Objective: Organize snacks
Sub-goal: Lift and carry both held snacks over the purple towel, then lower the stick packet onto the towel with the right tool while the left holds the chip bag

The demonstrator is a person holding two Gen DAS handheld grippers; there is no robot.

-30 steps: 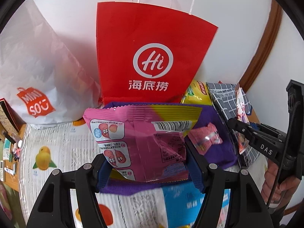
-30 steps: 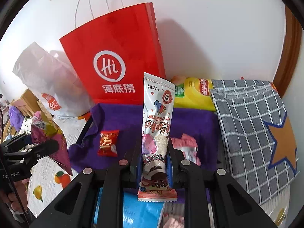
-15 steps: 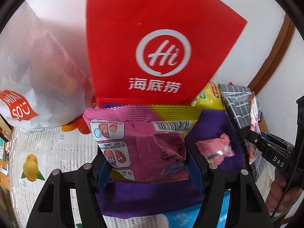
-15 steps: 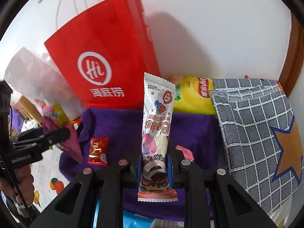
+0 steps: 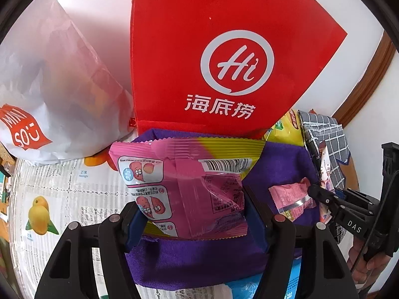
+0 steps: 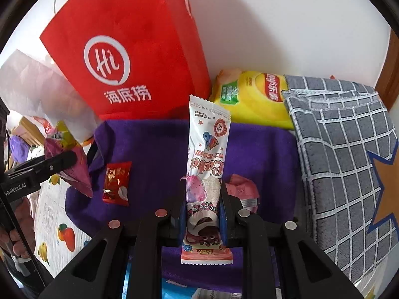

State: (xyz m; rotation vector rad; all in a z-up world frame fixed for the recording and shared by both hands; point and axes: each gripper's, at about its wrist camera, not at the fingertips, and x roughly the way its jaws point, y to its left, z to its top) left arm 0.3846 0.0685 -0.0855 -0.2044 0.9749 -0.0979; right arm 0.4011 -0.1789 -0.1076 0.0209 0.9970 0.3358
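My left gripper [image 5: 193,214] is shut on a pink and yellow snack bag [image 5: 184,182], held over the near left part of a purple cloth [image 5: 199,259]. My right gripper [image 6: 202,214] is shut on a long white and pink snack stick pack [image 6: 207,154], upright over the cloth's [image 6: 154,147] middle. A small red candy packet [image 6: 117,184] lies on the cloth at the left. A pink packet [image 5: 289,199] lies at its right, partly hidden behind my right fingers in the right wrist view. The left gripper with its bag [image 6: 67,172] shows at the far left of that view.
A red paper bag [image 5: 224,62] stands behind the cloth against the wall, a white plastic bag [image 5: 49,94] left of it. A yellow chip bag [image 6: 251,97] and a grey checked cloth bag [image 6: 344,154] lie at the right. A fruit-print table cover [image 5: 49,199] surrounds the cloth.
Both grippers have come forward and down toward the purple cloth, so the red bag looms larger. Each still holds its snack.
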